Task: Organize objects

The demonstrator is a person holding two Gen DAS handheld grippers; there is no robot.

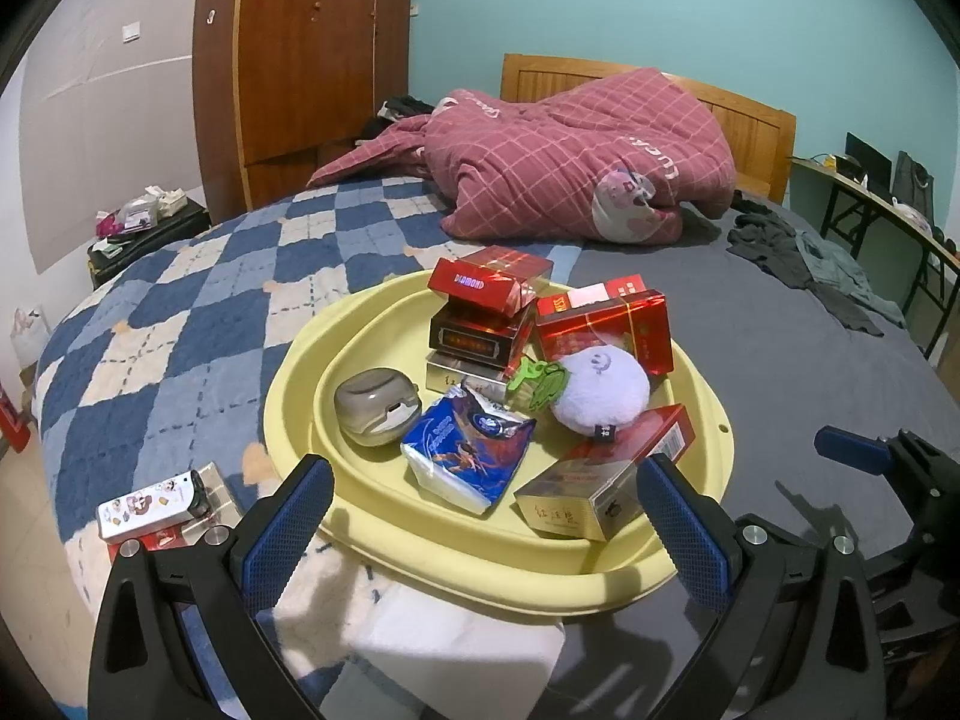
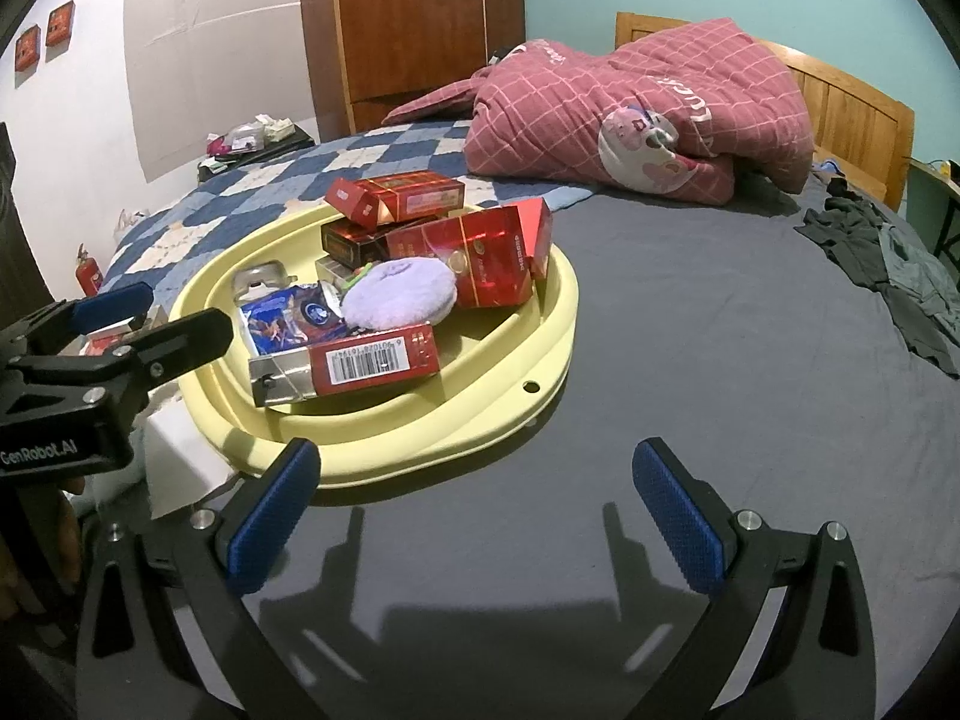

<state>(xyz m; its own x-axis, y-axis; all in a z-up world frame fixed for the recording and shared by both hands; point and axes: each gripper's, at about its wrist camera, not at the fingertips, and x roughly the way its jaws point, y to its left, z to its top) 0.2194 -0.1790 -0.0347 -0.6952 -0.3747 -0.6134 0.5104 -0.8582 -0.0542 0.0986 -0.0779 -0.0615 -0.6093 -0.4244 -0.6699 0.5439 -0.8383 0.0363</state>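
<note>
The basin (image 1: 360, 546) is pale yellow, and in it lie shiny red and gold boxes (image 1: 603, 324), a soft purple puff (image 1: 600, 387), a blue packet (image 1: 465, 456) with a picture on it, and a grey case (image 1: 375, 405). The blanket (image 1: 198, 300) has blue and white squares like a checkerboard, the sheet (image 2: 690, 360) is dark grey, and the quilt (image 1: 570, 162) is pink-red with thin pale lines in a grid. The pads (image 2: 273, 519) on the black grippers are bright blue with tiny bumps.

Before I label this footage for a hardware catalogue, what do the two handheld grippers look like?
Both match: black angular frames with silver screws, and two fingers faced with blue, dimpled pads. The left gripper and right gripper look identical. White "GenRobot.AI" lettering marks the left one's body, seen from the right wrist view.
</note>
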